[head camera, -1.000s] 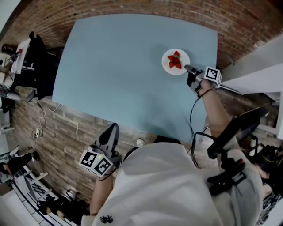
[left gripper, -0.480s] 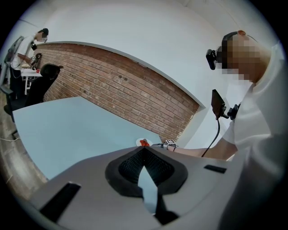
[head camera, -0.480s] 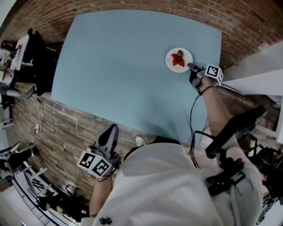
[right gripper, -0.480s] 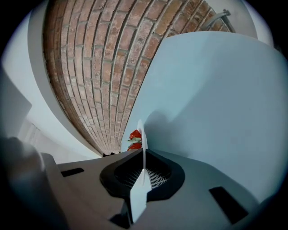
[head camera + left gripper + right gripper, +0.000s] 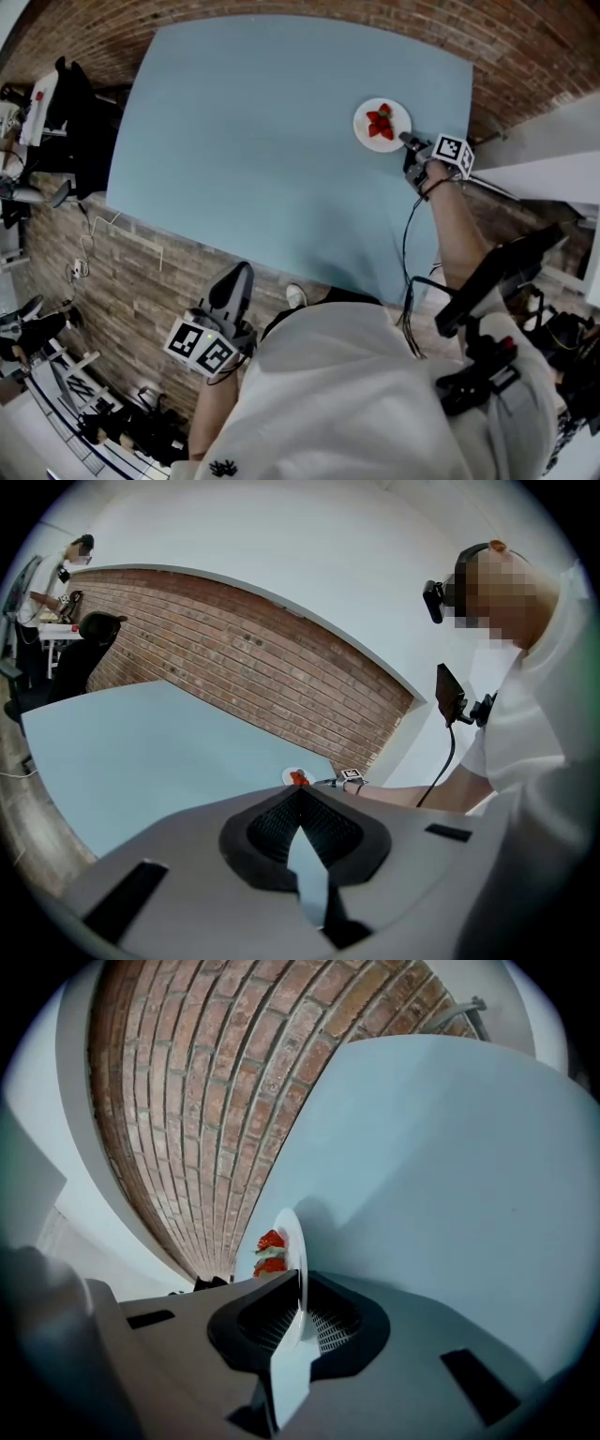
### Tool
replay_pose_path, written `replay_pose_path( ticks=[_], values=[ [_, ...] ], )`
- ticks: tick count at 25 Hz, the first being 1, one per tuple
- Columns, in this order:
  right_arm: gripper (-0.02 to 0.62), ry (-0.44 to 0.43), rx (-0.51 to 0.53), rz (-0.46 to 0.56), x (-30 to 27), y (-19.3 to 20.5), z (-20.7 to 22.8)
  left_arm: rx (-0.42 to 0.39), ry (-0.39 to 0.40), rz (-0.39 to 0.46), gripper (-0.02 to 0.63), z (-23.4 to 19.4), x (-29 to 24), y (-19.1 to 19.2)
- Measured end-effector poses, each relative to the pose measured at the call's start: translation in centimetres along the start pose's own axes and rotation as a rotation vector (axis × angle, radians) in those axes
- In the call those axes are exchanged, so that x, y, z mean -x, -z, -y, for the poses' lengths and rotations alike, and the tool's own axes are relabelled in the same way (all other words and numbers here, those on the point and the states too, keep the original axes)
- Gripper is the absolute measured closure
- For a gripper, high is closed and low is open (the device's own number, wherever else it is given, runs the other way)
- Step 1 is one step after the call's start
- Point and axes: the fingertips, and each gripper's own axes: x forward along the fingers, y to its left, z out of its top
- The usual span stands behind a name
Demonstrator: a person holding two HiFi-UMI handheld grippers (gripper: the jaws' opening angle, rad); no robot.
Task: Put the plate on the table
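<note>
A small white plate (image 5: pixel 382 124) with red strawberries (image 5: pixel 380 122) lies level over the far right part of the light blue table (image 5: pixel 262 141). My right gripper (image 5: pixel 411 142) is shut on the plate's near rim. In the right gripper view the plate (image 5: pixel 288 1241) shows edge-on between the pads, low over the tabletop, and I cannot tell whether it touches. My left gripper (image 5: pixel 234 283) hangs off the table's near edge beside the person's body, shut and holding nothing. From the left gripper view (image 5: pixel 300 794) the plate (image 5: pixel 293 776) is a speck far off.
The table's right edge (image 5: pixel 466 94) runs close to the plate, with a white ledge (image 5: pixel 544 150) beyond it. Brick flooring surrounds the table. A black chair (image 5: pixel 80 131) and a desk stand at the far left, where another person (image 5: pixel 58 569) works.
The right gripper and the plate have shifted a little toward the table's far right corner and sunk lower. The left gripper has stayed where it was.
</note>
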Motion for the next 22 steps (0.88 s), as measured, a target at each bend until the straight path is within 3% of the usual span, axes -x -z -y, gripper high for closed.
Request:
replay_pose_path(
  ticks=[14, 22],
  values=[
    [0.511, 0.227, 0.331, -0.029, -0.9, -1.0, 0.6, -0.006, 0.010, 0.011, 0.604, -0.1, 0.2, 0.4],
    [0.499, 0.346, 0.425, 0.027, -0.6, -1.1, 0.4, -0.006, 0.001, 0.019, 0.604, -0.4, 1.0, 1.0]
  ],
)
